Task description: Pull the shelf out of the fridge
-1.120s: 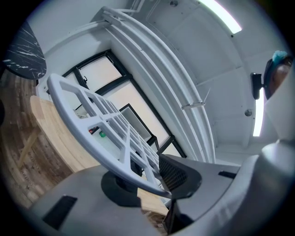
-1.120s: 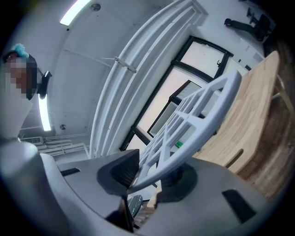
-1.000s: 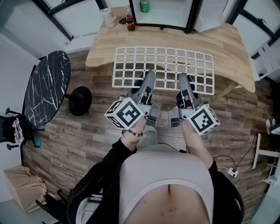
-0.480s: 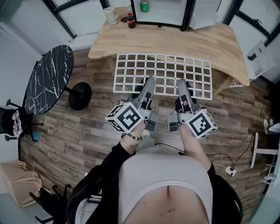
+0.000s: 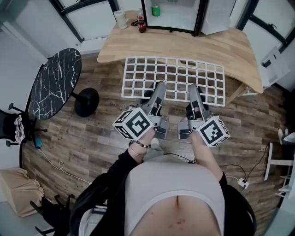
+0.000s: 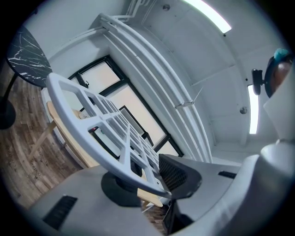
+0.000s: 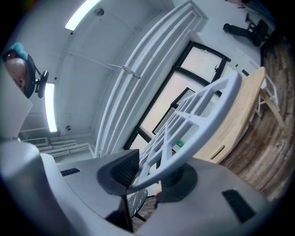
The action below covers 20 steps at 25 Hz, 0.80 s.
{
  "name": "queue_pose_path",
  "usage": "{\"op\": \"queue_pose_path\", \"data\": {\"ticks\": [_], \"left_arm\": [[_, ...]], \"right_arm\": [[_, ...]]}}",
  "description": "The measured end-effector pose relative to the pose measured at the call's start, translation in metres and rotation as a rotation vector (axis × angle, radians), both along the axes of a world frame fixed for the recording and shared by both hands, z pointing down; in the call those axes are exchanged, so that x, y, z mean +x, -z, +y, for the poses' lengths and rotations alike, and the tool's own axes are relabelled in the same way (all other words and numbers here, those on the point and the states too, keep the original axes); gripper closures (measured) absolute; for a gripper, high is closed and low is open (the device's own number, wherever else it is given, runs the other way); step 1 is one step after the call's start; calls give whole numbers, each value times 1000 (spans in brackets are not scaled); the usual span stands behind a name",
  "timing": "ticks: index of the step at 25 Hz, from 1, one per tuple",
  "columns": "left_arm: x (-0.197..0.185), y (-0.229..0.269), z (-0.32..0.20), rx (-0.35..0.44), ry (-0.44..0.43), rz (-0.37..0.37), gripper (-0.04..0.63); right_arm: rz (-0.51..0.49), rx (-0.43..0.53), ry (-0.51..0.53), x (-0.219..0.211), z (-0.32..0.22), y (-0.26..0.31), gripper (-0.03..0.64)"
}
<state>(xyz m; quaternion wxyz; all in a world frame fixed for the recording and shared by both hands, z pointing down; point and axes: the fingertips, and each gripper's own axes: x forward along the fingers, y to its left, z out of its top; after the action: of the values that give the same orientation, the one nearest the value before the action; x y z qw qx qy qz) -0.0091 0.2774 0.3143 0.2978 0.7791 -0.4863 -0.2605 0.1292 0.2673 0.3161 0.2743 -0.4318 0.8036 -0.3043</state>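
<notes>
shelf (image 5: 174, 78); left tongs (image 6: 152, 182), right tongs (image 7: 147, 177) pinch its rim; gripper views alone show contact

It read as an office or test room, not a home: black-framed glass partitions (image 5: 92, 14) ran along the far side and a strip light (image 6: 205, 14) crossed the white ceiling. A small fridge (image 5: 177, 18) sat on a curved wooden desk (image 5: 230, 46) beside a marble-topped round table (image 5: 55, 83), and a cable ran to a power strip (image 5: 243, 183) on the plank floor (image 5: 92, 138).
</notes>
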Motion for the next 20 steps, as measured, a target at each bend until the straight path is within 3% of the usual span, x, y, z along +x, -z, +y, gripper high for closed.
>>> {"op": "queue_pose_path", "data": {"ticks": [20], "left_arm": [[-11,-1,-3,4,-3,-4,477]], "right_arm": [[-12,32,20,-15,-3,4,497]]}}
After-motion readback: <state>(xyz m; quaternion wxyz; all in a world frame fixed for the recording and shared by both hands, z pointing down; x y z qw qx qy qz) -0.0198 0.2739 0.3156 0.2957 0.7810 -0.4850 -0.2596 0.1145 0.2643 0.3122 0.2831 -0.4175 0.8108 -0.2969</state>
